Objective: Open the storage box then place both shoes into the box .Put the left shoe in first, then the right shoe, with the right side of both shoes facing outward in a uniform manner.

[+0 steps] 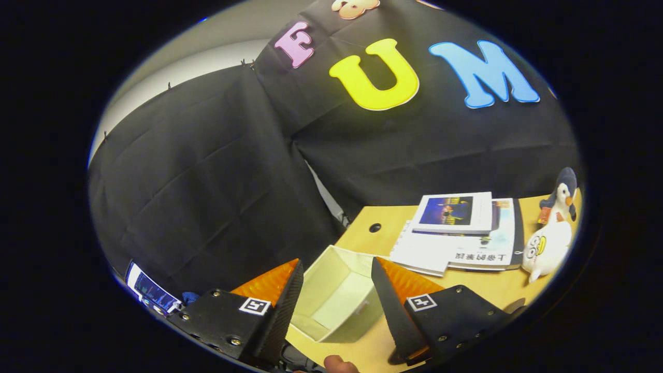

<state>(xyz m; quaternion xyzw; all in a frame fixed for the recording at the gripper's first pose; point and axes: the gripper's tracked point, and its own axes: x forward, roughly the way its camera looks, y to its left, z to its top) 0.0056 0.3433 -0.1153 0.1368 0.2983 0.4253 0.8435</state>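
Tongs [336, 282] of mine hang with fingers apart, gripping nothing, over the open cream fabric storage box [339, 295] on the wooden table [497, 290] (no shoes inside); a careless descent could knock it askew.

Black cloth wall [217, 197] drapes in creases across the back, two panels meeting at a seam w/ a pale gap; above it, upper left, plain off-white wall [176, 67]; light-wood tabletop [481, 285] w/ a small dark hole [375, 227] near its back edge; lighting even, soft shadows on the wood.
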